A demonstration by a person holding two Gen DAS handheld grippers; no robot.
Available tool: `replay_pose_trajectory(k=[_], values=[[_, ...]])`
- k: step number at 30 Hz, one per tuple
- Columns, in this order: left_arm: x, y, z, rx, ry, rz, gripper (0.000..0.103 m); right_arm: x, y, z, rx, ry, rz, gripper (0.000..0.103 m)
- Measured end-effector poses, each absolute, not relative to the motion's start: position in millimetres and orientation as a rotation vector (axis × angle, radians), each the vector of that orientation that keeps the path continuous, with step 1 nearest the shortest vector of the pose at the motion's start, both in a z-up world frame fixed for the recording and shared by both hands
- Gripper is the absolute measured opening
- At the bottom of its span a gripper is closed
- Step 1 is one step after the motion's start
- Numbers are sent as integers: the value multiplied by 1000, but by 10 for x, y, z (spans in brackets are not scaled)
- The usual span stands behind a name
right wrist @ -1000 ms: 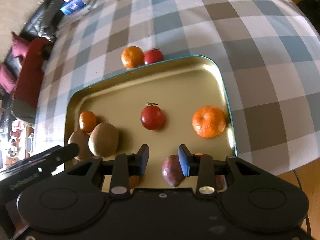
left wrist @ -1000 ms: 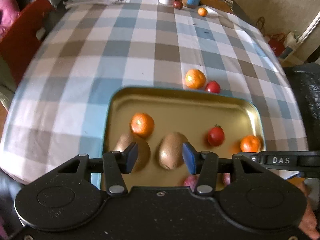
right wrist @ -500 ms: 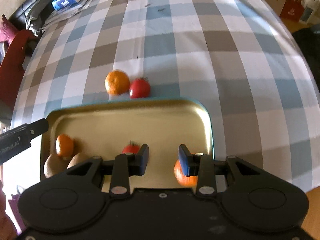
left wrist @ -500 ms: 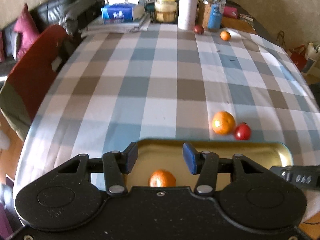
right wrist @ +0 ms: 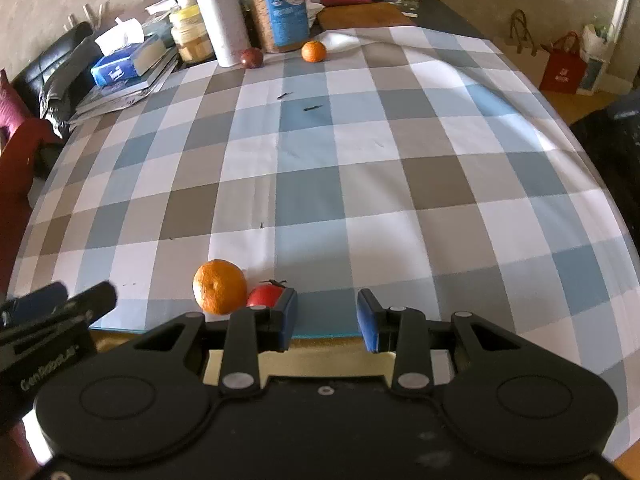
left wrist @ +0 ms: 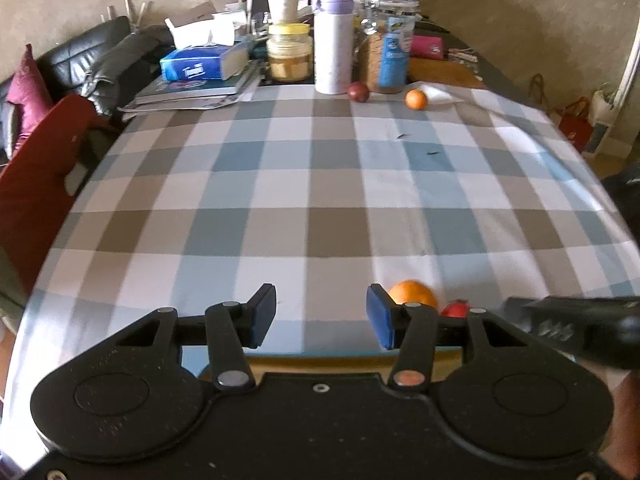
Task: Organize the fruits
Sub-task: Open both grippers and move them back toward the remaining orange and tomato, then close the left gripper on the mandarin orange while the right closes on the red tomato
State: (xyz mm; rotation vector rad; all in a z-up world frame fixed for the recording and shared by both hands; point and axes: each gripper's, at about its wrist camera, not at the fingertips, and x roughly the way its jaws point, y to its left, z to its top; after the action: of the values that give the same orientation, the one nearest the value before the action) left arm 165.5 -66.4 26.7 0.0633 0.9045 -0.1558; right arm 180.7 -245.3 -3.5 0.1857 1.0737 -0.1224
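An orange (right wrist: pixel 219 286) and a red tomato (right wrist: pixel 265 294) lie side by side on the checked tablecloth, just beyond the gold tray's far rim (right wrist: pixel 320 334). They also show in the left wrist view, the orange (left wrist: pixel 412 293) and the tomato (left wrist: pixel 455 309). A dark plum (right wrist: pixel 251 57) and a small orange (right wrist: pixel 313 51) lie at the table's far end. My left gripper (left wrist: pixel 321 322) is open and empty above the tray's far edge. My right gripper (right wrist: pixel 327 319) is open and empty, the tomato just left of it. The tray's contents are hidden.
Bottles and jars (left wrist: pixel 333 40), a tissue box (left wrist: pixel 202 65) and magazines (left wrist: pixel 188 94) crowd the far end of the table. A red chair (left wrist: pixel 36 168) stands at the left. The other gripper shows at the right edge (left wrist: pixel 576 328) of the left wrist view.
Both grippers have lifted and tilted up from over the tray. The fruit in the tray has dropped out of view. The far end of the table now shows.
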Motion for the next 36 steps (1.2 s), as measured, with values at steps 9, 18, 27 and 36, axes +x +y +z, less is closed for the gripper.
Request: replay_pose_trajectory(k=[9, 18, 27, 36], values=[[1702, -878, 124, 92, 879, -220, 57, 1849, -2444, -108, 267, 1050, -114, 36], [1828, -855, -16, -17, 932, -254, 56, 1899, -2665, -181, 352, 1029, -187, 36], [1843, -954, -159, -23, 962, -278, 56, 1912, -2719, -241, 348, 1042, -186, 36], [1831, -1012, -210, 20, 929, -241, 66, 1889, -2758, -300, 371, 1056, -179, 34]])
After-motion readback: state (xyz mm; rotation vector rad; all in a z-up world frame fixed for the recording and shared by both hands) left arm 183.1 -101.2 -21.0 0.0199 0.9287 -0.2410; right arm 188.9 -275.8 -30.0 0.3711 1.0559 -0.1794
